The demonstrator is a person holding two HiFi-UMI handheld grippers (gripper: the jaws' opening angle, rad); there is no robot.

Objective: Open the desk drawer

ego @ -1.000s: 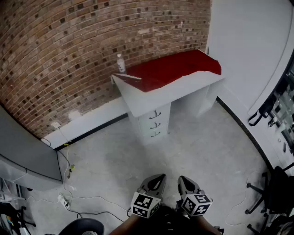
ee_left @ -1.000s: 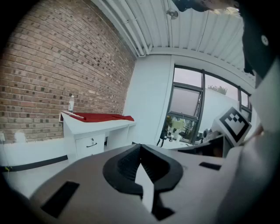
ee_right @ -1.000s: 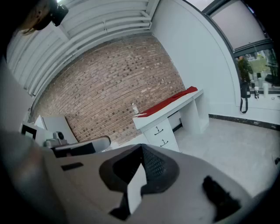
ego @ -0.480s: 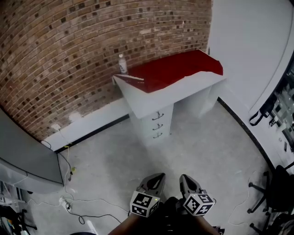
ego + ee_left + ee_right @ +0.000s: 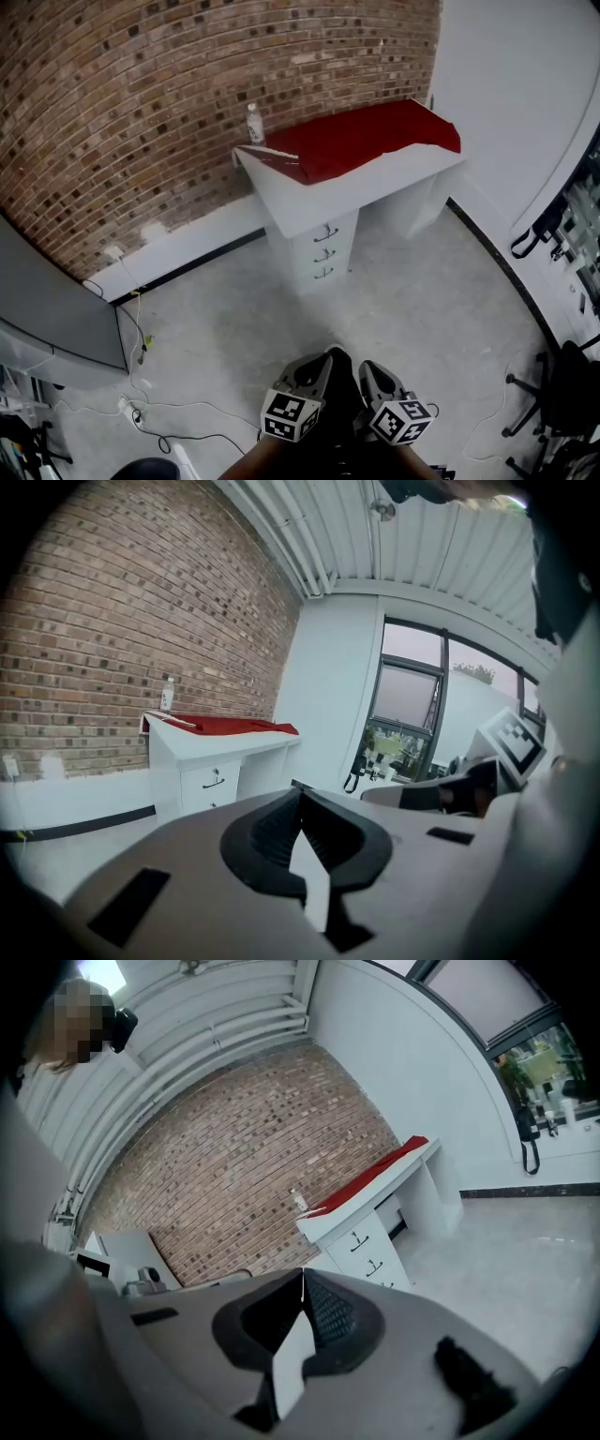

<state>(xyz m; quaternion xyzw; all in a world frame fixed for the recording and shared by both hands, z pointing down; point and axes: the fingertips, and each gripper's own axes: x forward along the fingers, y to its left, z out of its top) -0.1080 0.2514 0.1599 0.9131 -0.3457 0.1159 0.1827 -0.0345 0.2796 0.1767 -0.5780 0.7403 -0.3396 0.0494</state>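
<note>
The left hand-held gripper [image 5: 327, 356] and right hand-held gripper [image 5: 367, 368] were closed tight, holding nothing; the top drawer [image 5: 341, 228] at 12 o'clock looked stiff, best pulled by its little handle [image 5: 325, 233].

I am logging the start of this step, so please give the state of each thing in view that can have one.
Top drawer: closed.
Middle drawer: closed.
Bottom drawer: closed.
Bottle: upright on the desk.
Red cloth: spread over the desk top.
Left gripper: jaws together, empty.
Right gripper: jaws together, empty.
</note>
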